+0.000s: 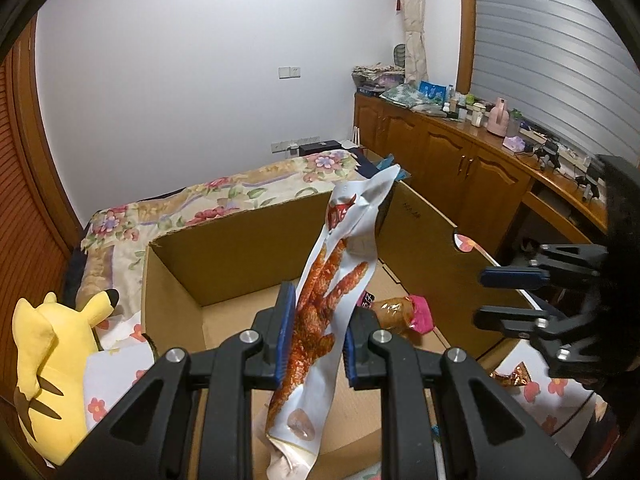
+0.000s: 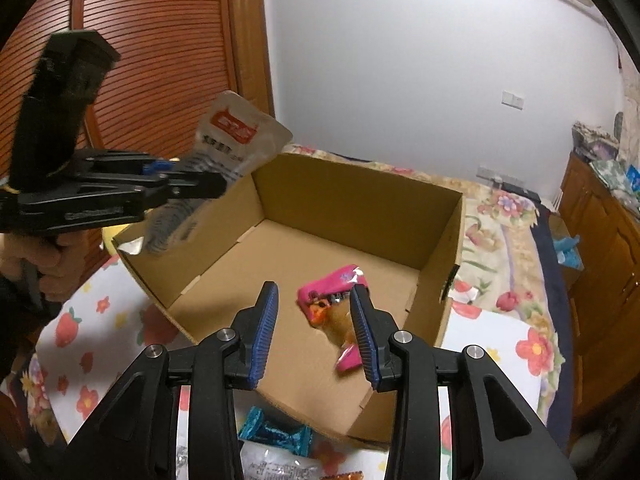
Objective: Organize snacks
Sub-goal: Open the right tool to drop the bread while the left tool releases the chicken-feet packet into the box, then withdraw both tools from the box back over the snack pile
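Observation:
My left gripper [image 1: 316,336] is shut on a long white snack bag printed with orange chicken feet [image 1: 332,280], held upright above the open cardboard box [image 1: 240,256]; the same bag shows in the right wrist view [image 2: 232,136] over the box's left wall. A pink-ended snack packet [image 2: 332,300] lies on the box floor and also shows in the left wrist view [image 1: 404,312]. My right gripper [image 2: 316,332] is open and empty, above the box's near edge [image 2: 304,412], with the pink packet beyond its fingertips.
The box sits on a bed with a floral sheet [image 2: 504,344]. A blue wrapped snack [image 2: 276,436] and other packets [image 2: 272,468] lie on the bed before the box. A yellow plush toy [image 1: 48,364] lies to the left. Wooden cabinets [image 1: 460,156] stand on the right.

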A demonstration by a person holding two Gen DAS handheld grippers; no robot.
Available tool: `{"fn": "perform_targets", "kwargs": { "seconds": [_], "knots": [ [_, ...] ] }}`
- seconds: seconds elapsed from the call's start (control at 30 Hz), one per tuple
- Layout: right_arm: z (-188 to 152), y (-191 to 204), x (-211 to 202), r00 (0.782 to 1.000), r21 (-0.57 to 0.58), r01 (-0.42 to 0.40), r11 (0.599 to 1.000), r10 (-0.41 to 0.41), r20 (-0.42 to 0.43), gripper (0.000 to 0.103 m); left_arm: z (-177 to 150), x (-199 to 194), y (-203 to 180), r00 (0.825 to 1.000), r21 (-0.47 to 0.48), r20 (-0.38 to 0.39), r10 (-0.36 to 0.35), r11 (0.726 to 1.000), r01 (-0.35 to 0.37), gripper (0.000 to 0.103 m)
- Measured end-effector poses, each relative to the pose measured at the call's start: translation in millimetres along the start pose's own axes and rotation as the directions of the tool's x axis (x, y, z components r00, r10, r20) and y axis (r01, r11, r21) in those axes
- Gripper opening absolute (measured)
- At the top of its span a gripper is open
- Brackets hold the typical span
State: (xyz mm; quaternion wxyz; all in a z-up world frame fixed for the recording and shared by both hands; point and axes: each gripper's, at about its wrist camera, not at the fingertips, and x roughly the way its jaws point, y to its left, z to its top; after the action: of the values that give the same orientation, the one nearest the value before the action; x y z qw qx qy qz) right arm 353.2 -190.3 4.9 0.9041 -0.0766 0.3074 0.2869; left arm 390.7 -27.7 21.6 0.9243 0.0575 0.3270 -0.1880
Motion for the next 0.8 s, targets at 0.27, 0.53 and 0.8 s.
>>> {"fn": "perform_targets", "kwargs": {
  "seconds": [0.27,0.53,0.8],
  "knots": [
    [-8.7,1.4,-21.5,1.000,0.012,-0.015,1.000,0.015,0.013,0.042,-4.4,8.1,-3.0,0.999,-0.022,-0.030,0.019,1.000,-0.019,0.027],
    [-26.2,4.2,-55.3,1.000,0.051,0.001,0.999,-0.003,0.030,0.050,-26.6,-28.4,-19.5,1.000,-0.018,-0.002,0.004,1.000,-0.004,0.033],
    [-64.4,13.0,-93.1,0.999,0.100,0.035,0.994,-0.039,0.037,0.057,-69.9,-72.8,-37.6,1.000,-0.017,0.007,-0.020,1.000,0.020,0.045]
  ]
}}
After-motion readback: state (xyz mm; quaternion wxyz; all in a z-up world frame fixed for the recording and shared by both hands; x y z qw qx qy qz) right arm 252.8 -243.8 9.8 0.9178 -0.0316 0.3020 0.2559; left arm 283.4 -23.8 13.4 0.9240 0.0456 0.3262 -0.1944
